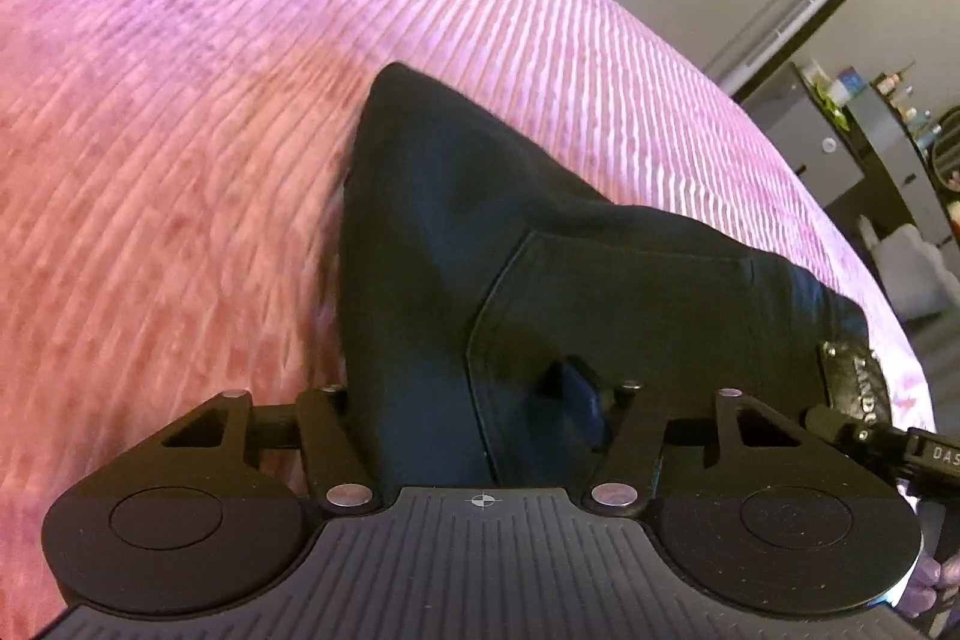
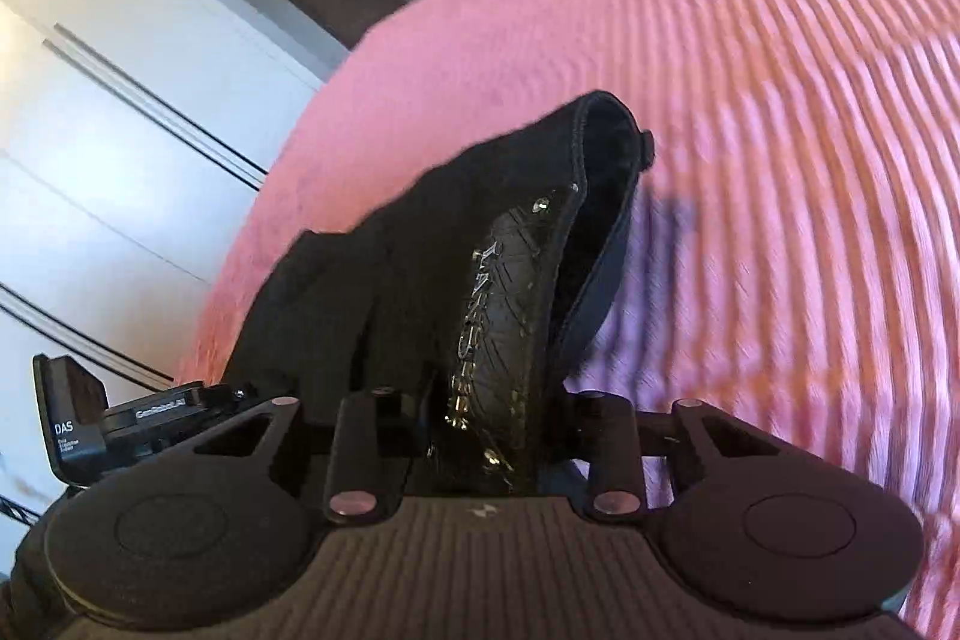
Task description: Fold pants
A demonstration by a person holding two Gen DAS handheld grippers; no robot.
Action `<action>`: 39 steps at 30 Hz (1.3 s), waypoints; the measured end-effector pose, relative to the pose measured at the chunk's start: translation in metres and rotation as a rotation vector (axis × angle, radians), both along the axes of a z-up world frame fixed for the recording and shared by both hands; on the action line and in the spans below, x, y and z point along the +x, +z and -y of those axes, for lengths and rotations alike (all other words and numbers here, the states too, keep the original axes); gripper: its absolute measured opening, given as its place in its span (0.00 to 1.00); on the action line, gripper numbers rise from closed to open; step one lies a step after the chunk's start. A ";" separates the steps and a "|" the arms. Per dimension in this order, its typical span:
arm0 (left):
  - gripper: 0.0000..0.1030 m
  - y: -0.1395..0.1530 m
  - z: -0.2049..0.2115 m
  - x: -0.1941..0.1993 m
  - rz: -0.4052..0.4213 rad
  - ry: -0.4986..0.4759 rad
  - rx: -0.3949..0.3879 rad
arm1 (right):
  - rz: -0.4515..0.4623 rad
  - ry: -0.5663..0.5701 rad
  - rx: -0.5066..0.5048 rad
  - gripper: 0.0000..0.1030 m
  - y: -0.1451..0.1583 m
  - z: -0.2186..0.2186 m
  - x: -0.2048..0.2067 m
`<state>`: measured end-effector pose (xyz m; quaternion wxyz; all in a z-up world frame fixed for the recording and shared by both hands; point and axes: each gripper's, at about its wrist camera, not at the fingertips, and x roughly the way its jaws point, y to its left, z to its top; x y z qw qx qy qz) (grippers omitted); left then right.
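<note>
Fingers of both the left gripper (image 1: 480, 394) and right gripper (image 2: 489, 400) clamp the black pants (image 1: 540, 280), lifted off the pink bedspread (image 1: 180, 160); folding remains.

Black left gripper (image 1: 480, 388) and right gripper (image 2: 486, 400), ribbed bodies, silver pivot screws.

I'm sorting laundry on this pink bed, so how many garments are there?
1: black pants lying on the pink ribbed bedspread, their waist end with a shiny brand patch between both tongs. More could lie outside these two views.
</note>
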<state>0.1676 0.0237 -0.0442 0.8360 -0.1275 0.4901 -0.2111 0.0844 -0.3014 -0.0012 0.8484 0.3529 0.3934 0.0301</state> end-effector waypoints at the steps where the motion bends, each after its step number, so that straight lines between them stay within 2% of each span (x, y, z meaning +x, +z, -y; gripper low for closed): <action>1: 0.54 0.002 0.000 0.001 0.006 0.000 -0.001 | 0.012 -0.001 -0.020 0.30 0.007 -0.003 0.005; 4: 0.44 0.016 0.002 0.004 0.050 0.009 -0.001 | 0.053 0.002 -0.058 0.29 0.028 -0.006 0.014; 8: 0.43 0.043 0.007 0.014 0.157 0.024 -0.009 | 0.117 -0.011 -0.107 0.29 0.053 -0.002 0.032; 10: 0.57 0.052 0.007 0.020 0.169 0.049 -0.028 | 0.140 -0.042 -0.116 0.31 0.061 0.006 0.037; 11: 0.80 0.055 0.005 0.022 0.167 0.072 -0.033 | 0.127 -0.072 -0.135 0.36 0.063 0.010 0.043; 12: 0.96 0.057 0.002 0.022 0.178 0.119 -0.014 | 0.103 -0.119 -0.174 0.48 0.065 0.014 0.047; 13: 0.98 0.060 -0.001 0.018 0.211 0.176 0.021 | 0.090 -0.174 -0.212 0.55 0.067 0.018 0.047; 14: 0.98 0.061 -0.003 0.015 0.231 0.199 0.049 | 0.099 -0.231 -0.267 0.57 0.070 0.019 0.042; 15: 0.98 0.059 -0.003 0.012 0.229 0.196 0.085 | 0.102 -0.248 -0.282 0.59 0.070 0.019 0.035; 17: 0.98 0.048 -0.001 0.002 0.188 0.205 0.170 | 0.098 -0.242 -0.214 0.59 0.063 0.016 0.023; 19: 0.98 0.035 0.002 -0.016 0.160 0.217 0.204 | 0.082 -0.240 -0.142 0.59 0.049 0.011 0.014; 23: 0.98 0.017 0.014 -0.053 0.126 0.208 0.231 | 0.042 -0.271 -0.062 0.59 0.019 -0.016 -0.004; 26: 0.98 0.009 0.023 -0.076 0.103 0.180 0.241 | -0.007 -0.333 0.053 0.55 -0.008 -0.019 -0.016; 29: 0.98 0.003 0.024 -0.084 0.072 0.155 0.244 | -0.043 -0.404 0.074 0.51 -0.022 -0.015 -0.008; 35: 0.98 -0.009 0.022 -0.097 0.084 0.177 0.247 | -0.035 -0.492 0.211 0.47 -0.039 0.002 -0.006; 36: 0.98 -0.012 0.022 -0.098 0.090 0.182 0.256 | -0.025 -0.497 0.211 0.41 -0.035 0.000 -0.010; 39: 0.98 -0.015 0.020 -0.104 0.110 0.200 0.268 | 0.002 -0.495 0.181 0.37 -0.031 -0.003 -0.011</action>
